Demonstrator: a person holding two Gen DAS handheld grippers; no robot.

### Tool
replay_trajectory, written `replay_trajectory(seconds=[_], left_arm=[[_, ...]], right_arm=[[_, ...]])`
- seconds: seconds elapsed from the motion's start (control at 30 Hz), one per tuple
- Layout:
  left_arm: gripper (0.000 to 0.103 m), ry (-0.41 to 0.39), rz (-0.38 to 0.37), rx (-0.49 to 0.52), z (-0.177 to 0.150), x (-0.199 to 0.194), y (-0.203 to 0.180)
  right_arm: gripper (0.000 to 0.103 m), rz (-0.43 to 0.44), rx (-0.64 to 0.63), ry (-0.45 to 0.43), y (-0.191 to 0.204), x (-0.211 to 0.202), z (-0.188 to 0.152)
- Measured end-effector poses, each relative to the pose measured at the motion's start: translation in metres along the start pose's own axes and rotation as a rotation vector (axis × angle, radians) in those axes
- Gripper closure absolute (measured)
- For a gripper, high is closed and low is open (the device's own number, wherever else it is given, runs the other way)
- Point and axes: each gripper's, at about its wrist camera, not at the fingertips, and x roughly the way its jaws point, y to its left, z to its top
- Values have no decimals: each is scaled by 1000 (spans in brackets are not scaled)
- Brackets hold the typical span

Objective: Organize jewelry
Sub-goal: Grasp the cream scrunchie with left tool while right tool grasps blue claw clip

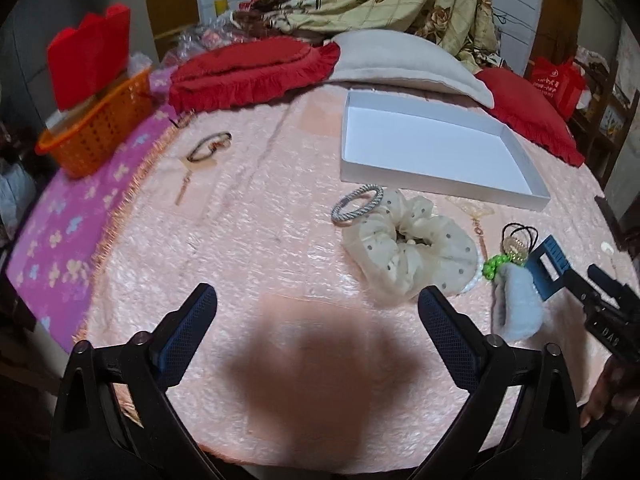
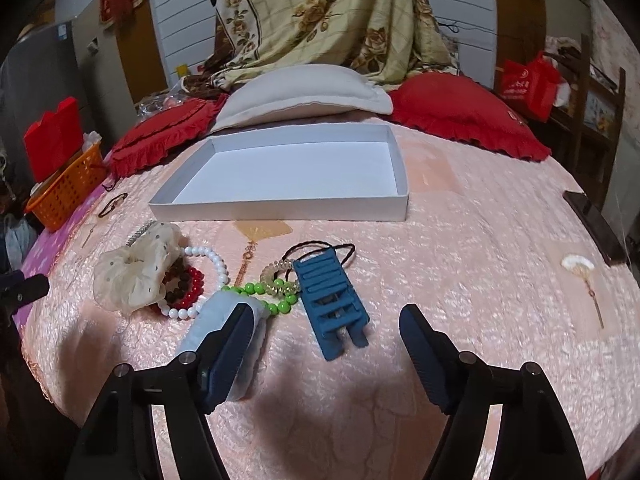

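My right gripper (image 2: 324,330) is spread wide around the blue clip (image 2: 330,304); my left gripper (image 1: 318,320) hangs released above the bedspread (image 1: 260,232).

Pale pink quilted bedspread (image 2: 460,240) under both pairs of dark blue fingers (image 2: 424,354). Ahead of them, plain white box (image 2: 280,204). Left of the right fingers: cream scrunchie (image 2: 132,276) with grey dots, white beads (image 2: 208,258), red and dark beads (image 2: 188,282), bright green beads (image 2: 256,290). Between the right fingers, teal-blue slatted clip (image 2: 334,304). Touching the left-hand finger, pale blue fluffy piece (image 2: 216,320). Far left of the left fingers, orange basket (image 1: 100,128) and purple flowered cloth (image 1: 60,236).
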Motion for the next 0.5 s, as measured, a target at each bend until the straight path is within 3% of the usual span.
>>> replay_trajectory(seconds=[0.13, 0.27, 0.5], left_arm=[[25, 77, -31, -26, 5, 19, -2], [25, 103, -65, -58, 10, 32, -3], [25, 147, -195, -153, 27, 61, -3]], right_arm=[[40, 41, 3, 23, -8, 8, 4], [41, 75, -5, 39, -11, 16, 7], [41, 98, 3, 55, -15, 31, 10]])
